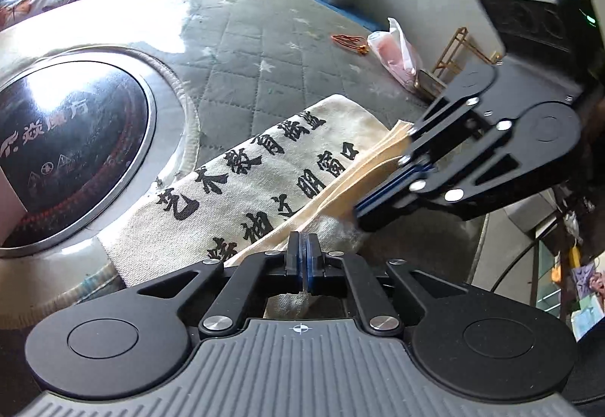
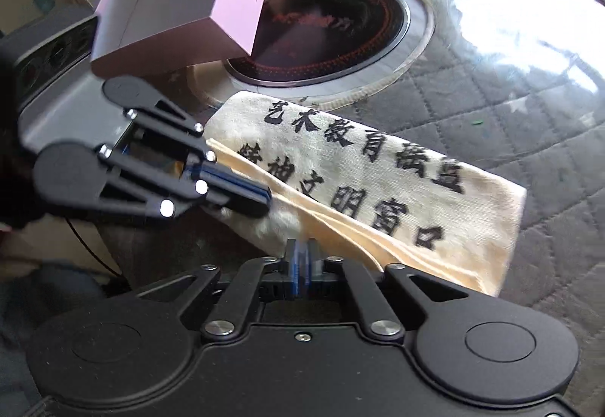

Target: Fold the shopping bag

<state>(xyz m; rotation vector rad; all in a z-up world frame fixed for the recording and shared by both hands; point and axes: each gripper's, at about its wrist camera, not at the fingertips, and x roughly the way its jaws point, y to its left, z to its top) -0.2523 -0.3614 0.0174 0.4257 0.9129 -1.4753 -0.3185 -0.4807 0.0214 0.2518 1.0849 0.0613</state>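
The shopping bag (image 1: 242, 190) is cream canvas with black printed characters. It lies folded into a long strip on the quilted table cover (image 1: 245, 38), its cream handles along the near edge. My left gripper (image 1: 302, 254) is shut on that edge, and cloth shows between its fingers. My right gripper (image 1: 359, 210) comes in from the right, shut on the same edge a little further along. In the right wrist view the bag (image 2: 340, 167) runs from upper left to lower right. There the right gripper (image 2: 301, 252) pinches its near edge and the left gripper (image 2: 264, 203) grips it at the left.
A round black cooktop (image 1: 64, 144) with a steel ring is set into the table just beyond the bag. A pink box (image 2: 170, 0) stands by the cooktop (image 2: 332, 27). A plastic bag (image 1: 397, 53) and orange bands (image 1: 349, 42) lie at the far edge. The table edge drops off beside both grippers.
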